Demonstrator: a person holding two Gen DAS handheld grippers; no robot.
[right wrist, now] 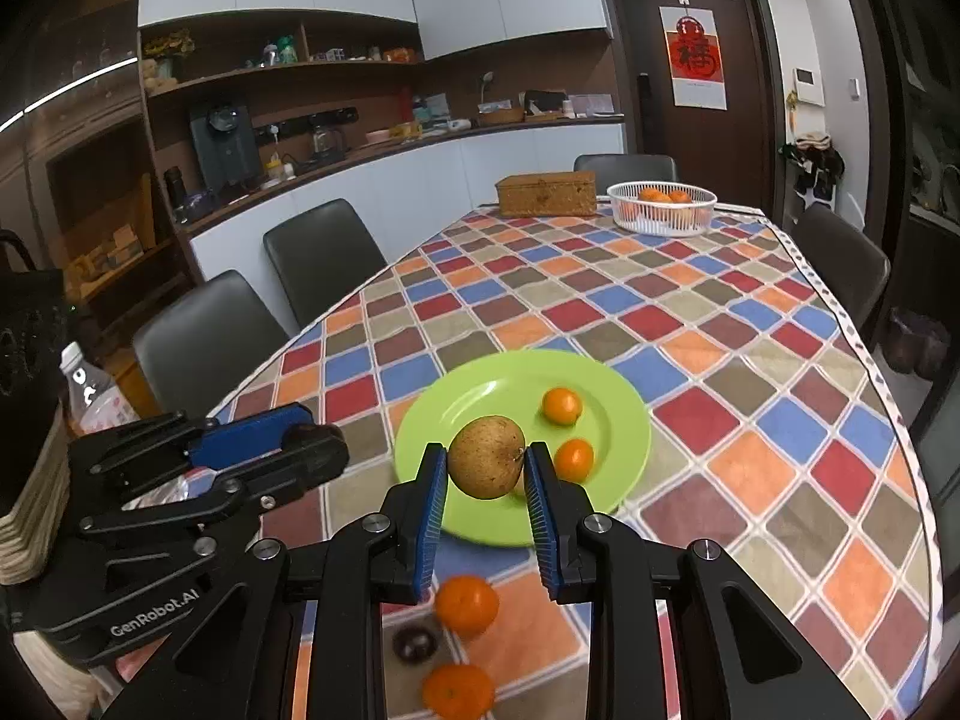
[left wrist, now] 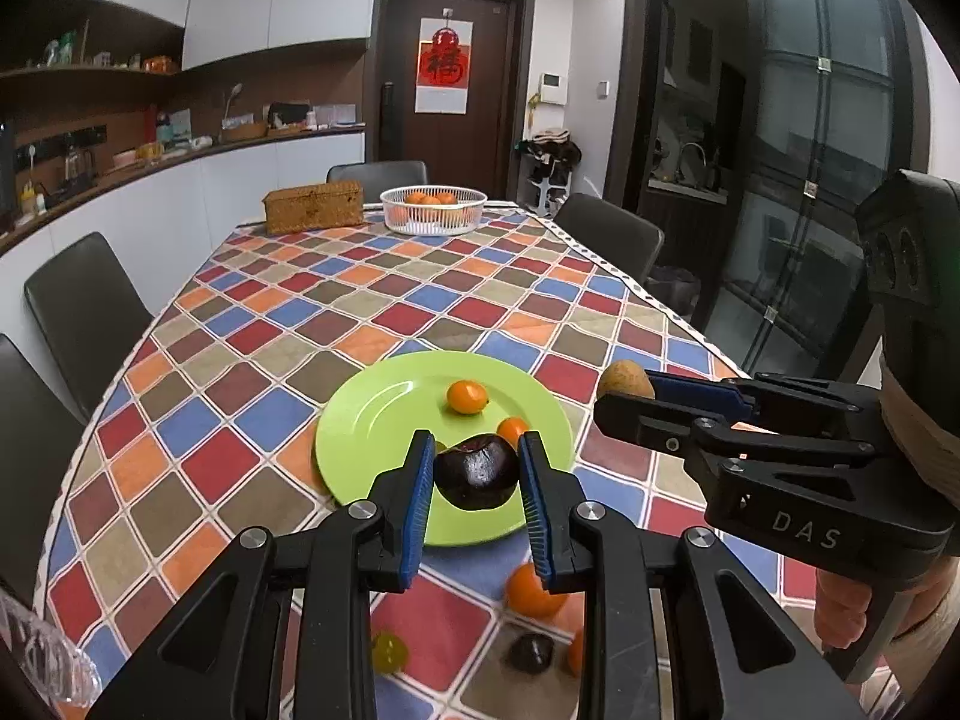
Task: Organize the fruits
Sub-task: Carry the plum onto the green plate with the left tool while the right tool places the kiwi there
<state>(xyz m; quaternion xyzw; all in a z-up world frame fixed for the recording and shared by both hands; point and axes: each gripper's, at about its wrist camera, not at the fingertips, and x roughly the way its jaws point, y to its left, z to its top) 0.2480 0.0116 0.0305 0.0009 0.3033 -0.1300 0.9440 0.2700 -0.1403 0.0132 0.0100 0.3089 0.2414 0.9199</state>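
Observation:
My left gripper [left wrist: 477, 471] is shut on a dark purple fruit [left wrist: 477, 471], held above the near rim of the green plate [left wrist: 384, 414]. My right gripper [right wrist: 487, 465] is shut on a brown pear-like fruit [right wrist: 487, 456] over the same plate [right wrist: 480, 384]. Two small oranges [right wrist: 562, 406] [right wrist: 574, 459] lie on the plate. On the cloth below the grippers sit an orange [right wrist: 467, 605], a second orange [right wrist: 457, 693] and a dark fruit [right wrist: 415, 643]. In the left wrist view the right gripper [left wrist: 618, 393] shows at right with the brown fruit [left wrist: 624, 382], and a small green fruit [left wrist: 389, 652] lies near the table's front.
A white basket [left wrist: 433, 210] with oranges and a wicker box [left wrist: 313, 206] stand at the table's far end. Dark chairs [right wrist: 324, 258] line both sides. A plastic bottle [right wrist: 90, 390] stands at left. A clear container edge [left wrist: 42, 654] shows at lower left.

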